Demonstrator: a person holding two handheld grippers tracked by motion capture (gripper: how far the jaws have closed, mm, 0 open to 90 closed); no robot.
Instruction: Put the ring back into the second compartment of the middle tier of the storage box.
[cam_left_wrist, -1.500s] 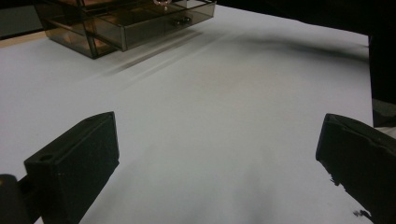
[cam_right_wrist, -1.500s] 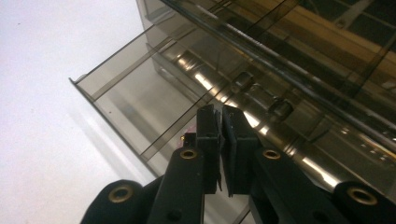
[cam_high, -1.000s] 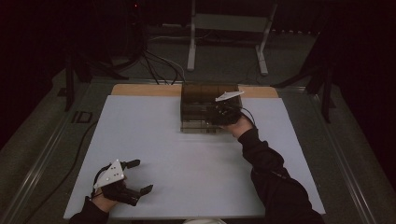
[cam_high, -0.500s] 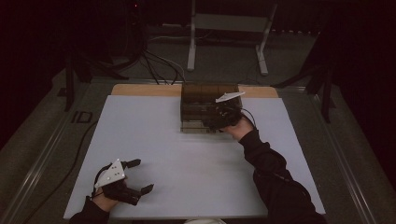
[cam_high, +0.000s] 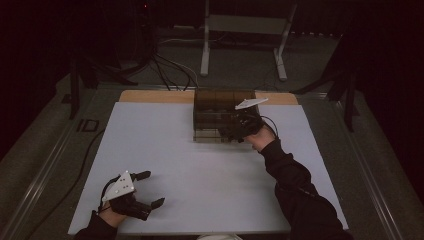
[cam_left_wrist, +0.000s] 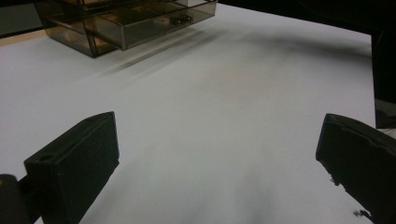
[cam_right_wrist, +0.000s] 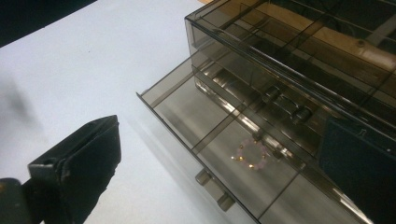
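Dark room, white desk (cam_high: 200, 165) with a wood strip along the far edge, stand legs and cables on the floor beyond.

Nearest, at the person's front left corner: left tongs (cam_high: 147, 189) resting low on the desk, jaws wide apart, nothing between them. In the left gripper view they (cam_left_wrist: 219, 163) look across bare white surface toward the organizer, well apart from it.

Farther out, centre-right: right tongs (cam_high: 231, 131) at the front of the smoked clear drawer organizer (cam_high: 215, 107), which stands at the far middle of the desk. In the right gripper view the jaws stand apart, one on the desk side, the other over the drawer's right end; they (cam_right_wrist: 224, 168) clamp nothing.

Lower drawer (cam_right_wrist: 196, 126) is pulled out toward the person, long axis running across the organizer's front. Small pink bead bracelet (cam_right_wrist: 251, 155) lies flat on the drawer floor, between the jaws and just ahead of them. Drawer's front knobs (cam_right_wrist: 215, 189) sit just below it.

Judgement: right hand is far nearer; the bracelet lies forward and slightly down from the right tongs, so a short dip into the open drawer would reach it.
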